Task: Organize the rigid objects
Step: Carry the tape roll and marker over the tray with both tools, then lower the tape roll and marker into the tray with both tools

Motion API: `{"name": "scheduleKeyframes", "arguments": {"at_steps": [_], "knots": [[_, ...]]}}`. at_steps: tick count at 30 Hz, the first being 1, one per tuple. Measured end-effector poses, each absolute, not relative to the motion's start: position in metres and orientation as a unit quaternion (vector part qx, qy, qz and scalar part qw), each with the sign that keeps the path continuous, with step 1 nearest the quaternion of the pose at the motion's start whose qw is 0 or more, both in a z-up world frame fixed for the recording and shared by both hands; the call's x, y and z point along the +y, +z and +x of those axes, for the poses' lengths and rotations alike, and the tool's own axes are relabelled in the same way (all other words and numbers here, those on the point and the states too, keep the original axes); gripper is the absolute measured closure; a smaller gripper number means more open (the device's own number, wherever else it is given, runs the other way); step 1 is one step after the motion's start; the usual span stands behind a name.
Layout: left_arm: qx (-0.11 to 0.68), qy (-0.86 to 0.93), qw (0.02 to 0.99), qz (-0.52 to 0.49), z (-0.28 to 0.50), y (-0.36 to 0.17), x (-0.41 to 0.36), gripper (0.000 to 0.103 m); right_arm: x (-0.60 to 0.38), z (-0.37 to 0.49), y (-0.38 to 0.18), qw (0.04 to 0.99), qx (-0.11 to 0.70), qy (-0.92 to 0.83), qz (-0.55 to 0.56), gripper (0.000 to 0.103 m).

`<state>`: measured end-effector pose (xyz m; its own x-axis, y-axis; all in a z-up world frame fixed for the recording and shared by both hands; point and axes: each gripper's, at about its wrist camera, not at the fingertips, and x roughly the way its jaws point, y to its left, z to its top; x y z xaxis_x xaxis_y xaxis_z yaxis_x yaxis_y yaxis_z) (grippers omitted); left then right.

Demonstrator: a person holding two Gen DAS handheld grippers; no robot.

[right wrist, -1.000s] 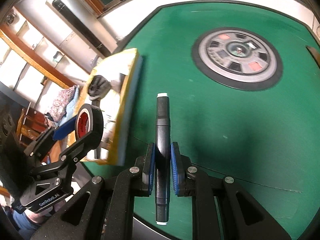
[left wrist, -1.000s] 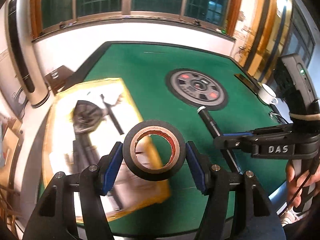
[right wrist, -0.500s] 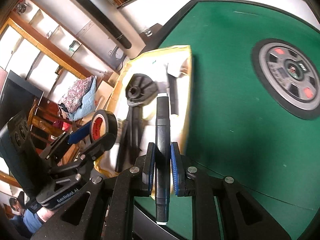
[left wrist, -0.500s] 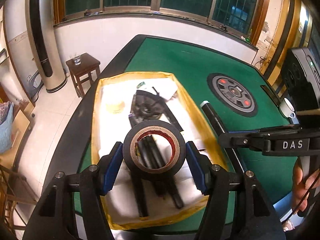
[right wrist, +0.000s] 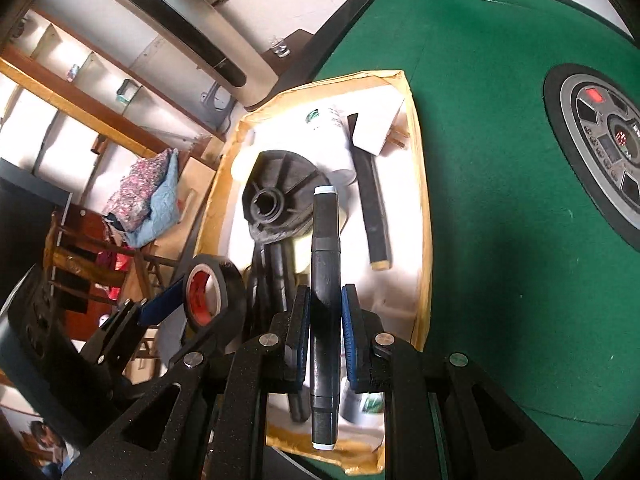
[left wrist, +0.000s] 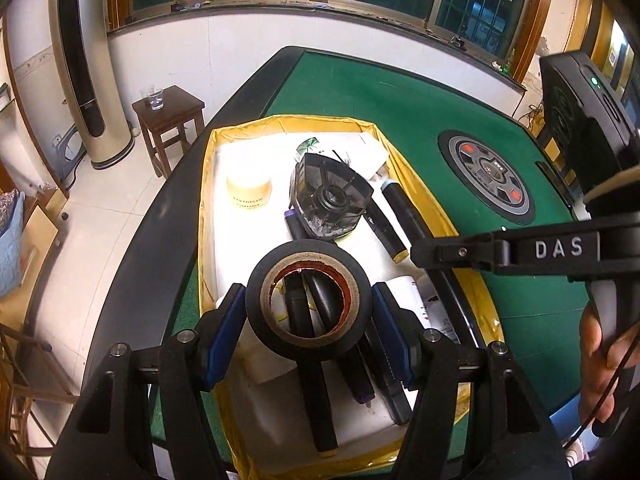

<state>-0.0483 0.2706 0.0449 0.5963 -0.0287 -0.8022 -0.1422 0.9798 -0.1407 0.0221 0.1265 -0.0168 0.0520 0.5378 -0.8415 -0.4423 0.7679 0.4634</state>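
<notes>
A green felt table (left wrist: 400, 104) with a dark rim carries a shallow yellow-sided box (left wrist: 206, 200) lined in white, set along one side edge of the table, by the near corner. The left claw (left wrist: 309, 312) is clamped on a roll of black tape (left wrist: 256, 312), its blue pads pressed to the roll's outer sides, with the roll's hole facing the camera. It hangs over the near part of the box. The right claw (right wrist: 325, 328) is clamped on a black marker (right wrist: 326, 248) with pale ends, held lengthwise between the pads and also above the box. Inside the box lie a black ribbed disc-shaped part (left wrist: 330, 196), a pale round jar (left wrist: 249, 191), another black marker (left wrist: 390, 216) with a yellowish tip, several dark stick-shaped items that may be pens, and some white papers. A round grey control panel (left wrist: 486, 176) with red buttons sits at the middle of the table. A hand (left wrist: 600, 356) grips the right claw's handle.
</notes>
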Motion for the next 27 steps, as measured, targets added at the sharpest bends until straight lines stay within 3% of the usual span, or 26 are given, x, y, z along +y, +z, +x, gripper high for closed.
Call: {"name": "scheduleKeyframes", "arguments": {"at_steps": [27], "knots": [[0.455, 0.042, 0.887, -0.068, -0.039, 0.037, 0.264, 0.041, 0.146, 0.043, -0.023, 0.739, 0.596, 0.314, 0.006, 0.089]]}}
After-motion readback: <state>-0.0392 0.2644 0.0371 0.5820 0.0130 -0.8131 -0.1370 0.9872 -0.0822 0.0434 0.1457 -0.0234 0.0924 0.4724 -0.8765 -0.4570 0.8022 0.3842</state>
